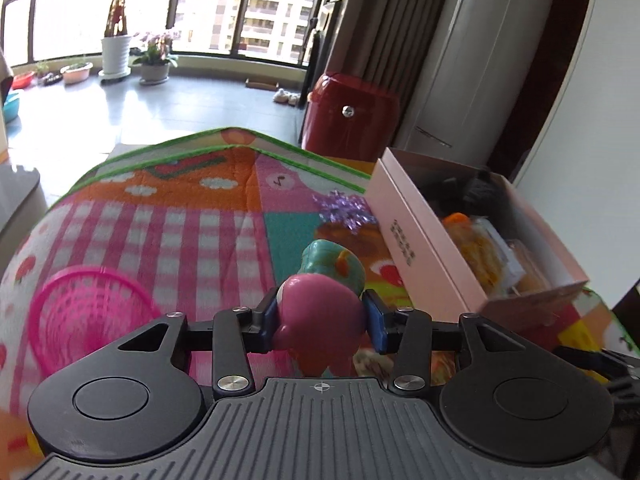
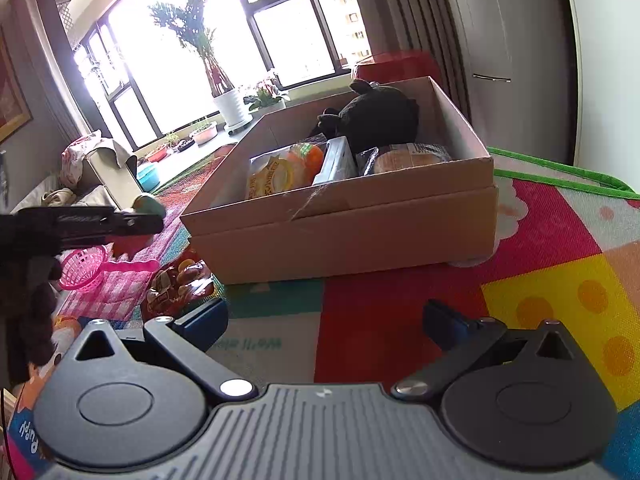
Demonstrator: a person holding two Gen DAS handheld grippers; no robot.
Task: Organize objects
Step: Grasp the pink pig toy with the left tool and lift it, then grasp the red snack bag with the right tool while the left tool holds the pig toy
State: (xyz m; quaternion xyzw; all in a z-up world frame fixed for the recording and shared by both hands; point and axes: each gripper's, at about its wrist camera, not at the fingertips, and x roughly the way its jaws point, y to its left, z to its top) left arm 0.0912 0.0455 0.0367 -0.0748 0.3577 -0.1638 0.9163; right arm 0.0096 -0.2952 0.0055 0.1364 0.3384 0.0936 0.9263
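Toy (image 1: 320, 304) beside box (image 1: 412, 232), basket (image 1: 80, 312)

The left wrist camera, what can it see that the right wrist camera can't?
Only the left wrist view shows the pink and teal toy clamped in the left gripper, plus a purple sparkly bow. Only the right wrist view shows the open, empty right gripper and a red snack bag. Both show the cardboard box, pink basket and play mat.

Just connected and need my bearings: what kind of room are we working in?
Most likely a home living room in an apartment: a colourful play mat covers the floor, potted plants stand by large windows, and a sofa sits beside the mat.
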